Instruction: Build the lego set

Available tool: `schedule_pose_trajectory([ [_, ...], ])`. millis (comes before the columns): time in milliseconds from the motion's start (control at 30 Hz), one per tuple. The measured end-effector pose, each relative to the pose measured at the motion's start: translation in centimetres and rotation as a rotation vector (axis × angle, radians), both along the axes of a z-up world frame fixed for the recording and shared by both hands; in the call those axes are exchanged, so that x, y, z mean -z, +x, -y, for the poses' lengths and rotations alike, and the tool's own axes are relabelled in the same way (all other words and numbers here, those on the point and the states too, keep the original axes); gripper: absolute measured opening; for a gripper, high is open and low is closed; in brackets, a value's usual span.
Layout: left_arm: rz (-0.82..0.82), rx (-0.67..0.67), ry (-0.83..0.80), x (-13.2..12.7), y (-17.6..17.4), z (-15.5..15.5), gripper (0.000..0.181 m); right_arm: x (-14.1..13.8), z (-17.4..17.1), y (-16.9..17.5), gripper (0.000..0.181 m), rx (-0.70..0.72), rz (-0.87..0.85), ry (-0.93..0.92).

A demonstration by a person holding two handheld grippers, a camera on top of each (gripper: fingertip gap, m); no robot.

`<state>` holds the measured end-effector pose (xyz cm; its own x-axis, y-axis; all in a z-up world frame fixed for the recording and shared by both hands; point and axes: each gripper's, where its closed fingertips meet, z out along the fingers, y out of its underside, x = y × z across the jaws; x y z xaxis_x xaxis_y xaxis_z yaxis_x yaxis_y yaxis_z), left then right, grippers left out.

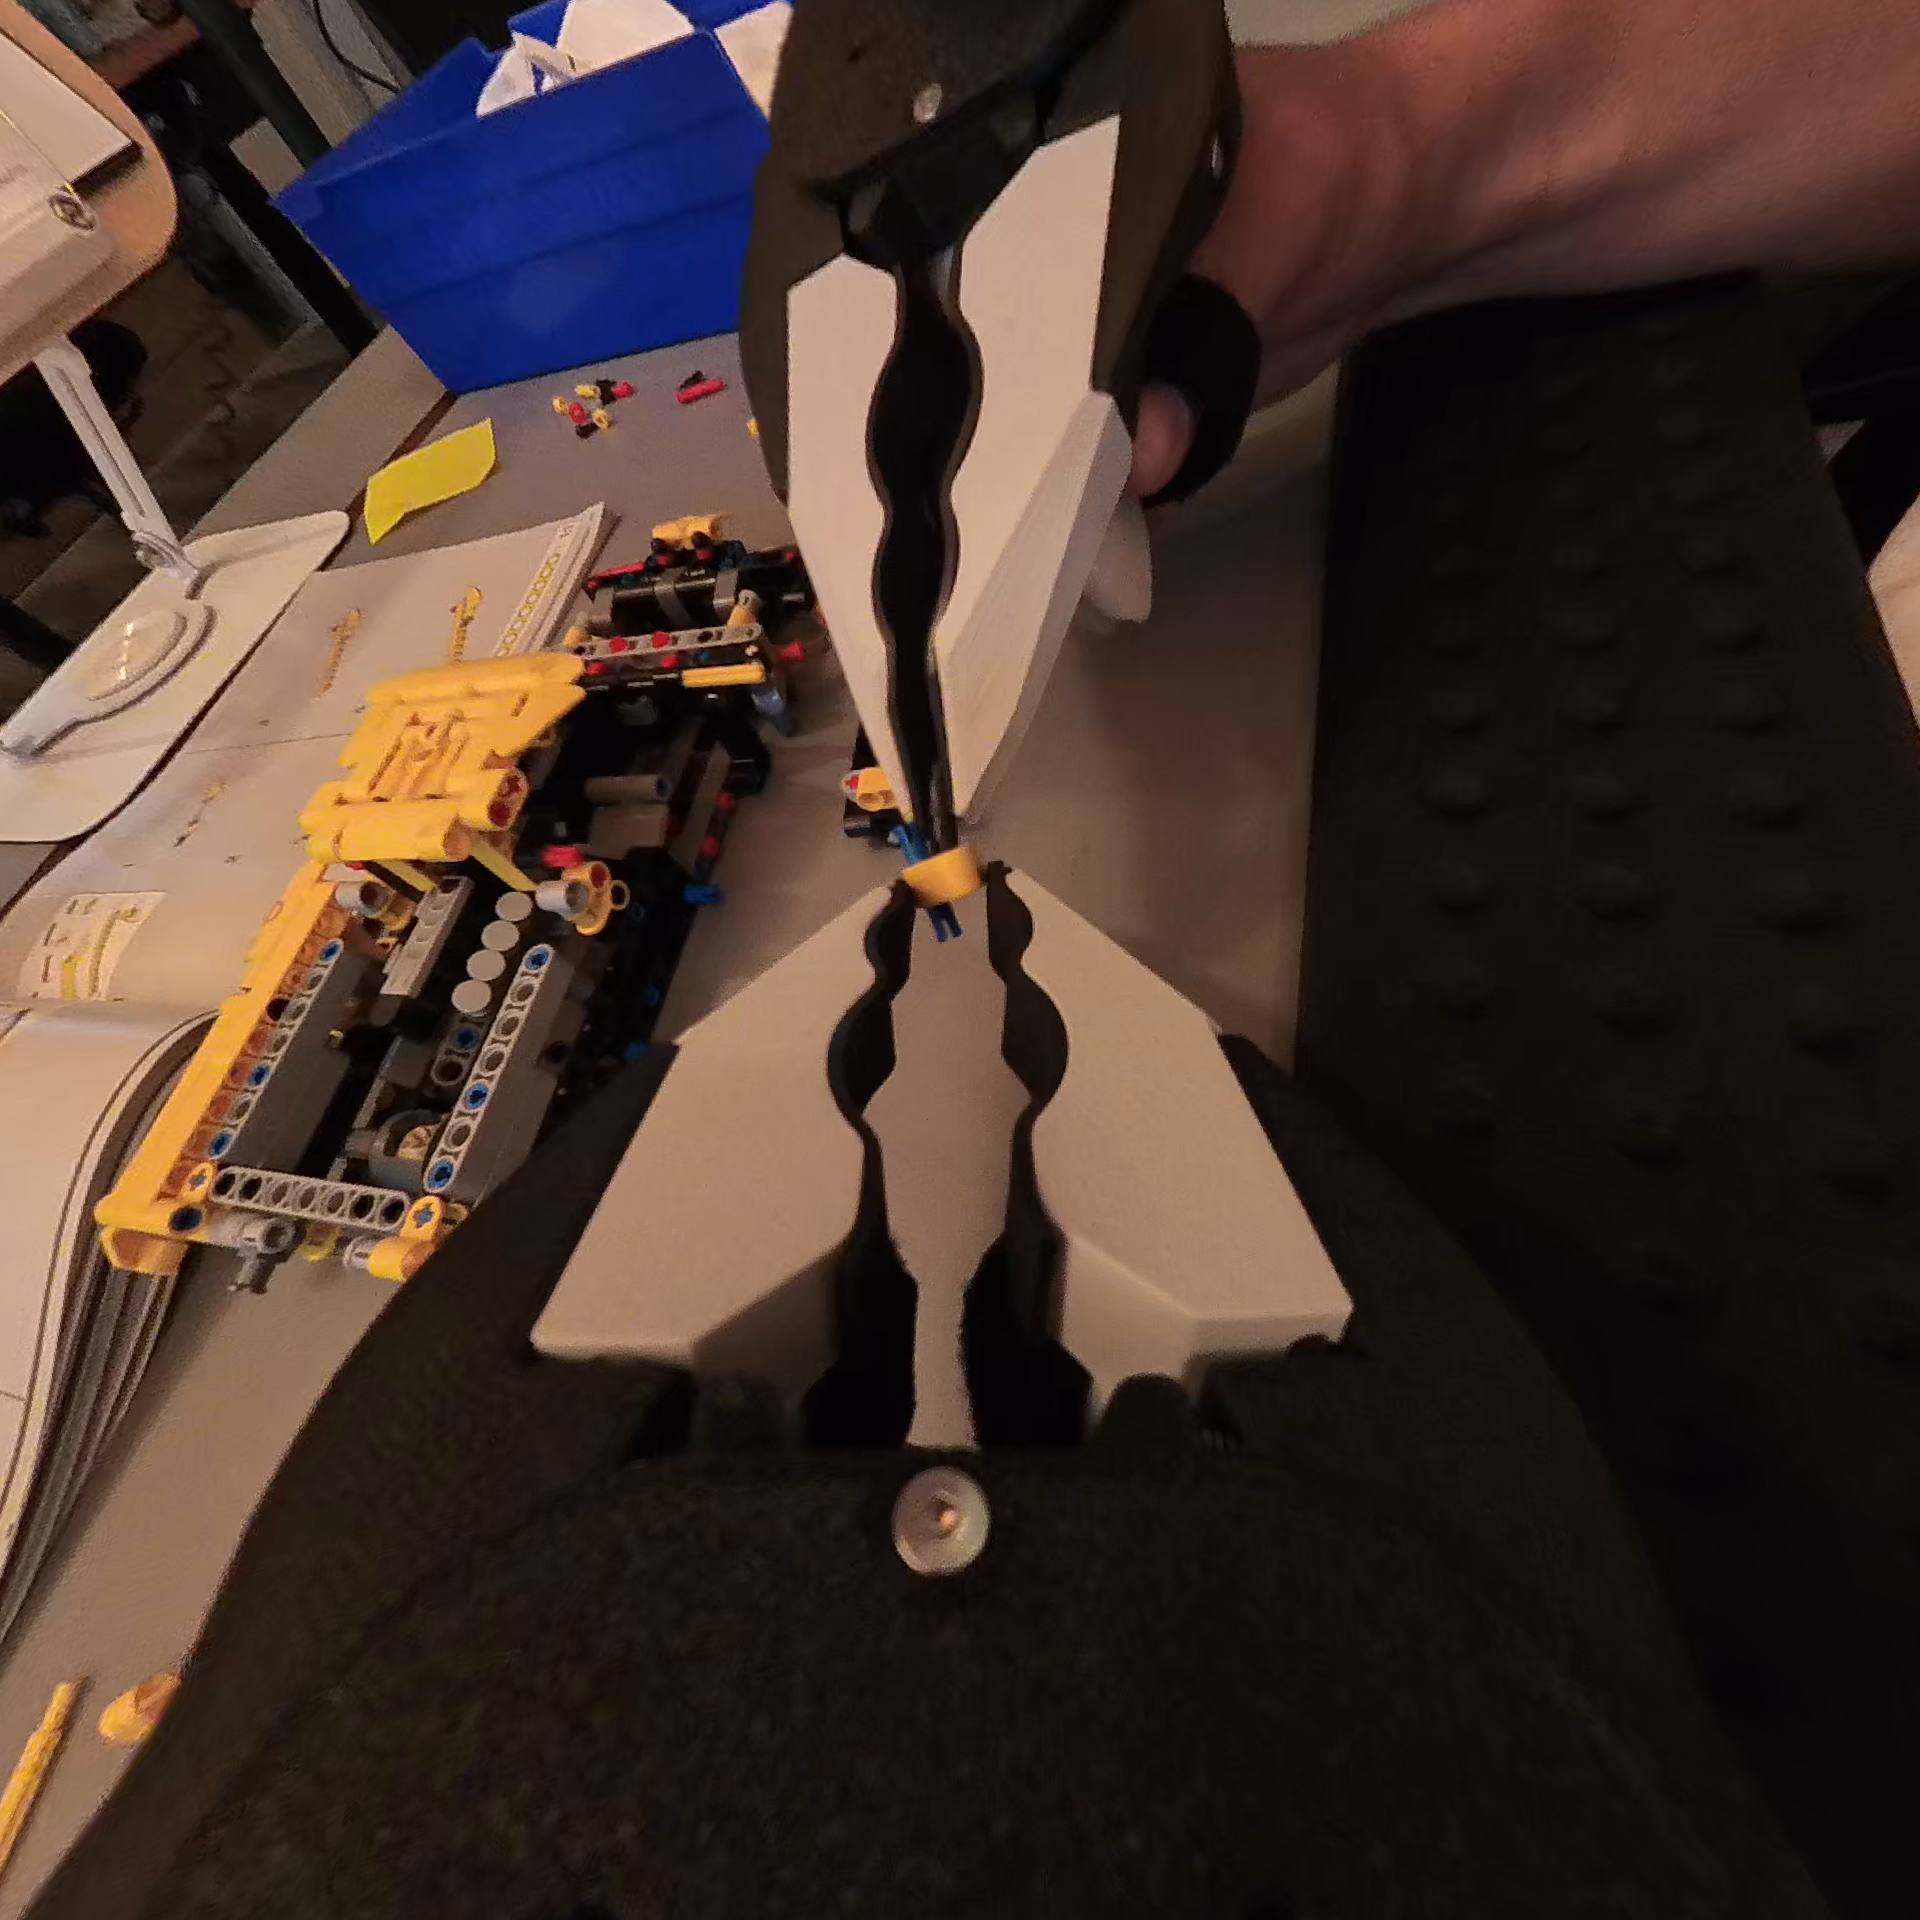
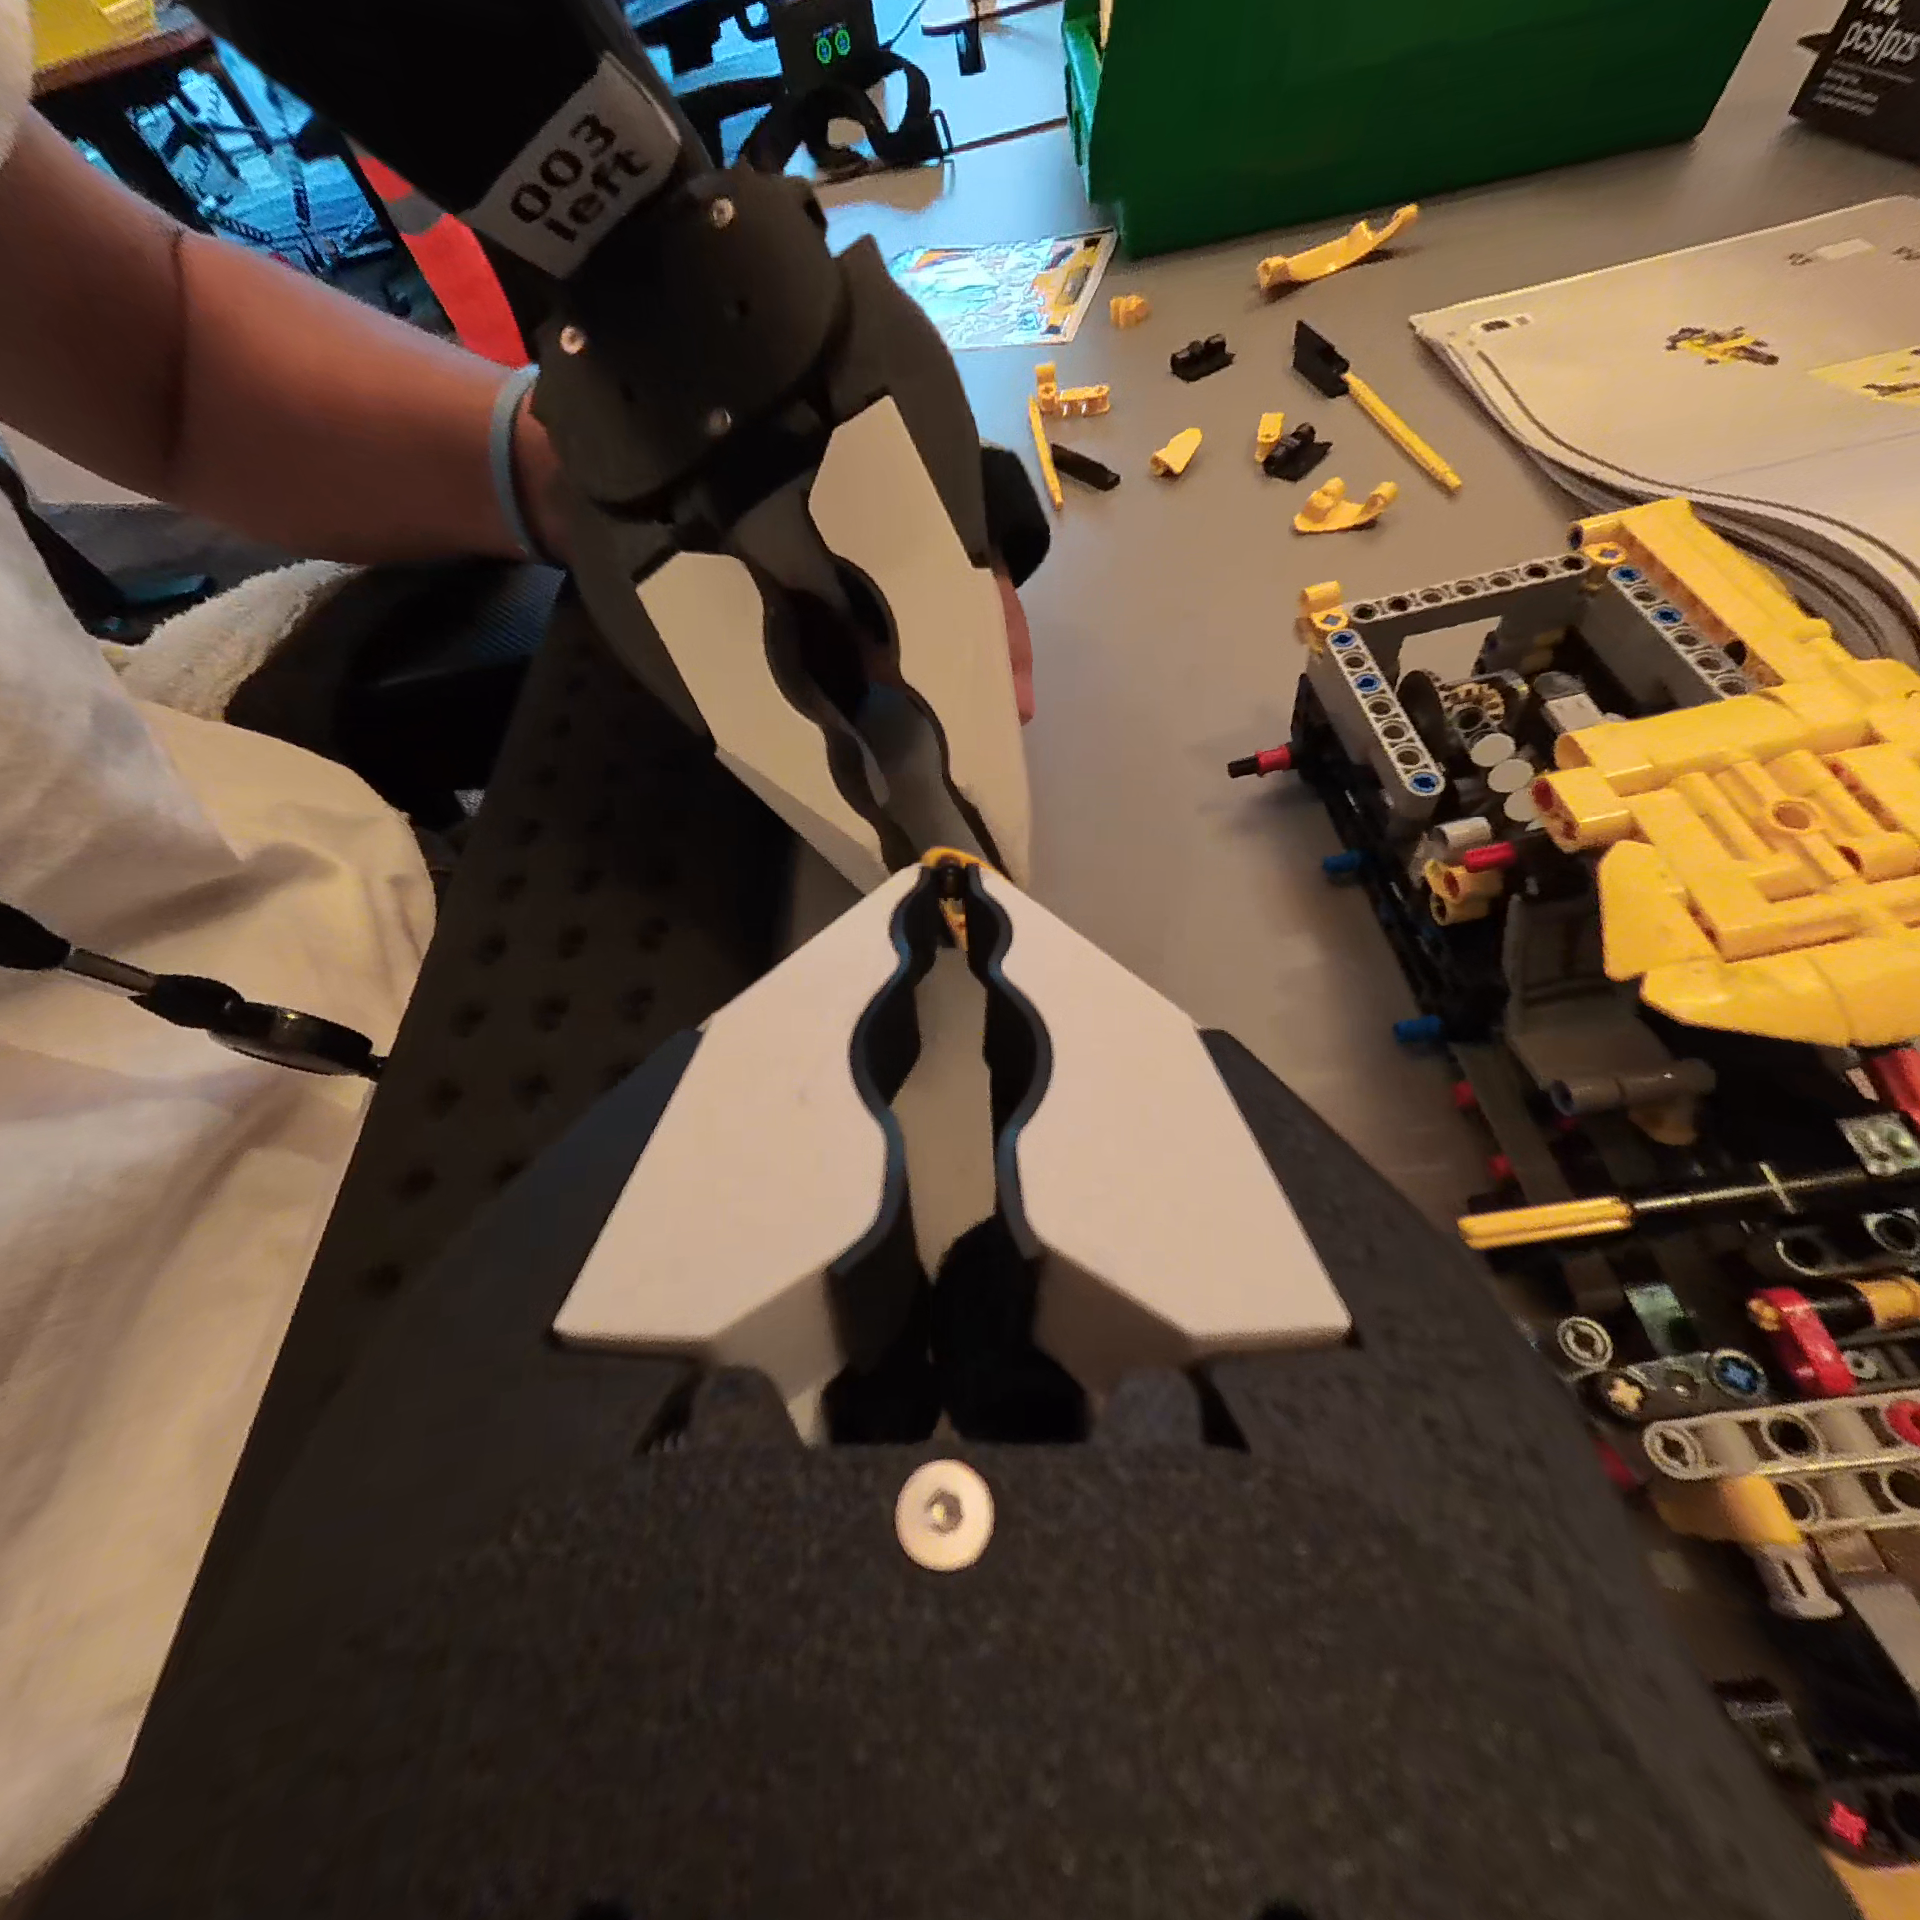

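Your left gripper pinches a small yellow connector piece right at its fingertips. A thin blue pin pokes through that piece and sticks out on both sides. Your right gripper comes down from above, tip to tip with the left one. Its fingers are pressed together on the top end of the blue pin.

From your right wrist view, the right gripper has its fingers closed tight, and a bit of yellow shows at the tips. The left gripper meets it from the far side.

The big yellow and grey lego car sits on the grey table, off to the left of your left fingers. In the right wrist view the car is to the right of your fingers. Loose yellow and black lego pieces lie beyond the fingertips, near a green bin. A blue bin stands far ahead on the left.
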<state>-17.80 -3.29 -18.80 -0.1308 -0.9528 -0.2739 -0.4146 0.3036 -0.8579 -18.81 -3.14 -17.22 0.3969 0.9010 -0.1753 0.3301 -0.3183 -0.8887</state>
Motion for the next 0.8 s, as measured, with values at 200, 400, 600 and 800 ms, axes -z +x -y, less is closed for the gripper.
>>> schedule_pose_trajectory([
  [200, -0.013, -0.003, 0.002, 0.2, -0.1, 0.0, 0.014, 0.3, 0.1, 0.0, 0.004, -0.008, 0.024, 0.004],
  [400, -0.090, 0.015, 0.172, 1.5, 0.0, 0.5, 0.014, 1.7, 0.7, -0.2, 0.004, -0.073, 0.145, -0.064],
  [600, -0.134, -0.025, 0.263, 2.1, -0.1, -0.1, 0.013, 2.3, 0.3, -0.4, 0.004, -0.047, 0.374, -0.012],
  [800, -0.153, -0.042, 0.257, 2.3, -0.1, -0.3, 0.012, 2.5, 0.0, -0.5, 0.004, 0.011, 0.462, 0.025],
])
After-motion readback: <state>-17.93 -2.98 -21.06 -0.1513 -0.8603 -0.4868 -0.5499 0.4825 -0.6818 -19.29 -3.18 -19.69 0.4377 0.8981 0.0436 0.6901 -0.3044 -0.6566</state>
